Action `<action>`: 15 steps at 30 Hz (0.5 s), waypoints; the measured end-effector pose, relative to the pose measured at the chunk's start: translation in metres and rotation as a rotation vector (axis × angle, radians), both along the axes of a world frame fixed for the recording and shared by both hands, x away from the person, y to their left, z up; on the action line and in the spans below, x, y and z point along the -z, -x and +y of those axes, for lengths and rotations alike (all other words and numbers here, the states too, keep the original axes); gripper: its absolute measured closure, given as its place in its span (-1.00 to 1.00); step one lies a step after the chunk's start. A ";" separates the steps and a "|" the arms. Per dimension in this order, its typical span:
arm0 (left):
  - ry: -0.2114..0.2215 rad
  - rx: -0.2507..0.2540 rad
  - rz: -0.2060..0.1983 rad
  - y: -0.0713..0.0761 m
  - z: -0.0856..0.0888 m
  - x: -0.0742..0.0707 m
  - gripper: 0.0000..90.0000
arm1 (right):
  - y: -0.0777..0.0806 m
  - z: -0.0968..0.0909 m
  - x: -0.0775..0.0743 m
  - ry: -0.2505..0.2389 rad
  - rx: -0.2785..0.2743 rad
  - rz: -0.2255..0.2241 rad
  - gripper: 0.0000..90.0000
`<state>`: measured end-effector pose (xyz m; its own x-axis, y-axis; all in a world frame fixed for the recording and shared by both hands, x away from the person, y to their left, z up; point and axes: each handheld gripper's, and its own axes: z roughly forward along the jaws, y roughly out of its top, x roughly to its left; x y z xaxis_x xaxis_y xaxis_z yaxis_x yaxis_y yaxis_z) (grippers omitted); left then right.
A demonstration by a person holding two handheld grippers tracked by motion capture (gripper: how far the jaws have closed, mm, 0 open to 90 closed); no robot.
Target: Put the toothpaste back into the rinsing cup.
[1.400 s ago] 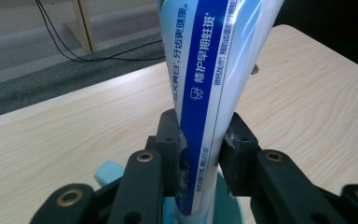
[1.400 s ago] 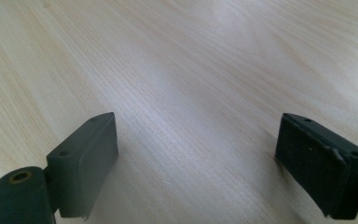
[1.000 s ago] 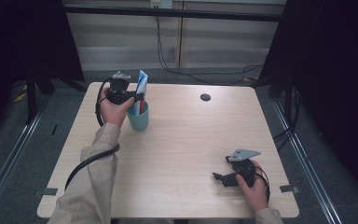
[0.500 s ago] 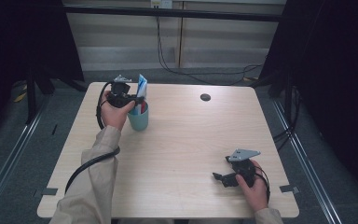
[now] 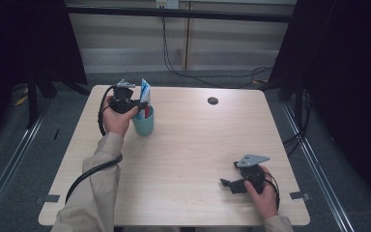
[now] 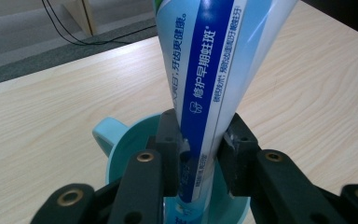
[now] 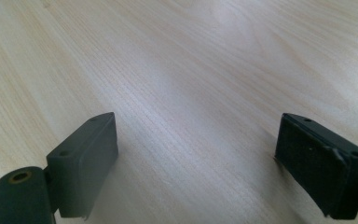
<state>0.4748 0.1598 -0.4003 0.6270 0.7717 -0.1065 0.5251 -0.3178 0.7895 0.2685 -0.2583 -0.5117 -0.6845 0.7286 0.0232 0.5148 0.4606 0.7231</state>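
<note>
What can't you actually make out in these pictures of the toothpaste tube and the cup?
- Toothpaste tube: its top is cut off by the upper edge in the left gripper view; its lower end is hidden inside the teal cup.
- Cup contents: in the high view the left gripper and hand cover the cup; something red inside is too small to identify.
- Dark round mark on the table: too small to tell.

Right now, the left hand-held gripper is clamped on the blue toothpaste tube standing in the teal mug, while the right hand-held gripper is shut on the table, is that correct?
Not quite: the right hand-held gripper is open. The right gripper view shows its jaws wide apart with bare table between them. The rest holds: the left hand-held gripper is clamped on the blue toothpaste tube standing in the teal mug.
</note>
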 end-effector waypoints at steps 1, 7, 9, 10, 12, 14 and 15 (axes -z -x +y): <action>0.000 0.000 -0.001 0.000 0.000 0.000 0.60 | 0.000 0.000 0.000 0.001 0.001 0.000 -0.73; 0.006 -0.001 0.001 -0.001 -0.001 0.001 0.59 | 0.000 0.000 0.000 -0.001 -0.001 -0.001 -0.73; 0.010 0.002 -0.005 -0.002 -0.003 0.002 0.58 | 0.000 0.000 0.000 0.002 0.000 -0.001 -0.73; 0.010 0.002 -0.005 -0.002 -0.003 0.002 0.58 | 0.000 0.000 0.000 0.002 0.000 -0.001 -0.73; 0.016 0.004 -0.012 -0.002 -0.005 0.004 0.58 | 0.000 0.000 0.000 -0.001 -0.001 0.000 -0.73; 0.017 0.014 -0.016 -0.002 -0.008 0.005 0.57 | 0.000 0.000 0.000 -0.001 -0.001 0.000 -0.73; 0.018 0.021 -0.018 -0.002 -0.010 0.005 0.57 | 0.000 0.000 0.000 0.002 0.001 0.000 -0.73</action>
